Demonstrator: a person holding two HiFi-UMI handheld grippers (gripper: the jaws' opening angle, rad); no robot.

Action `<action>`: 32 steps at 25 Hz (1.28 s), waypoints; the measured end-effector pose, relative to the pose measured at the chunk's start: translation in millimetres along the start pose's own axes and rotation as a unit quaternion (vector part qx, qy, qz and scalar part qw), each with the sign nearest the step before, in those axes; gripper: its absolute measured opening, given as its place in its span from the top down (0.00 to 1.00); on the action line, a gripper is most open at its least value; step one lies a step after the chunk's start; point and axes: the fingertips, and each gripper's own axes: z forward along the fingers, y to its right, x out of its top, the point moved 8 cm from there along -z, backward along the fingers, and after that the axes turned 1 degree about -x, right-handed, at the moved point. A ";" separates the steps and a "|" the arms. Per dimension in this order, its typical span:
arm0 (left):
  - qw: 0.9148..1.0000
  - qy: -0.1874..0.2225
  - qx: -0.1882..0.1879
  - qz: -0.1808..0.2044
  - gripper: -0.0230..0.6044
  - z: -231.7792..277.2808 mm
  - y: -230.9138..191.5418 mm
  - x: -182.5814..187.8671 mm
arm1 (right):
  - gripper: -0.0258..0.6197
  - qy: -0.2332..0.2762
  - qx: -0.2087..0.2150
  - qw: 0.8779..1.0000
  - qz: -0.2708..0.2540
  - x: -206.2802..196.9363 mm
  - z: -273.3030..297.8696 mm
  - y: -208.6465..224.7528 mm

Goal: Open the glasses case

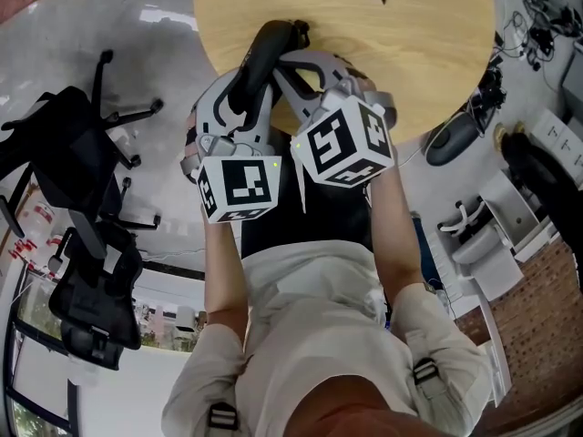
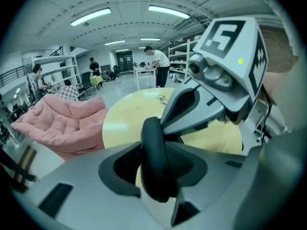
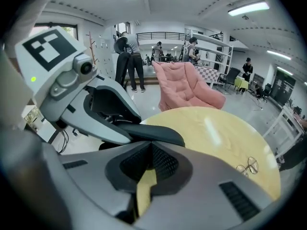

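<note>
Black oblong glasses case (image 1: 260, 62) sits over the near edge of the round pale wooden worktop (image 1: 410, 53), long axis running away from the person. Left gripper (image 2: 153, 174) fingers are half-spread, the case loose between them. Right gripper (image 3: 151, 147) fingers are closed, apparently pinching its rim from the right.

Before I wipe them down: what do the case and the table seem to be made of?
Case: smooth black, matte with a soft sheen; looks like faux leather or plastic, cannot tell which. Table: pale wood or wood-look laminate, with faint grain and a glossy streak of reflected light.
</note>
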 end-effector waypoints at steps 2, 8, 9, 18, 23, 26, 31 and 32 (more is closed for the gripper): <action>1.000 0.006 -0.007 -0.023 0.71 0.0 -6.7 -1.2 | 0.93 0.006 0.002 1.000 0.003 0.1 0.1 0.1; 0.995 0.017 -0.025 -0.099 0.73 0.7 -26.1 -7.0 | 0.93 0.013 -0.004 1.000 -0.002 4.9 0.2 -0.7; 0.993 0.017 -0.026 -0.110 0.73 0.8 -28.1 -8.7 | 0.93 0.014 -0.005 1.000 -0.003 5.2 0.2 -0.9; 0.990 0.011 0.010 -0.140 0.80 1.4 -43.6 -18.6 | 0.93 0.029 -0.007 1.000 0.006 5.6 -6.5 0.2; 0.990 0.009 0.026 -0.140 0.82 2.4 -47.3 -19.6 | 0.93 0.023 -0.013 1.000 0.005 3.9 -7.2 -1.5; 0.989 0.008 0.035 -0.143 0.83 3.3 -50.0 -20.1 | 0.93 0.024 -0.013 1.000 0.008 2.0 -9.0 -1.5; 0.989 0.003 0.046 -0.142 0.85 6.3 -55.9 -22.6 | 0.93 0.020 -0.016 1.000 0.014 -3.2 -8.5 -1.8; 0.989 0.002 0.049 -0.141 0.85 6.9 -56.8 -22.7 | 0.93 0.019 -0.017 1.000 0.015 -4.2 -8.6 -1.9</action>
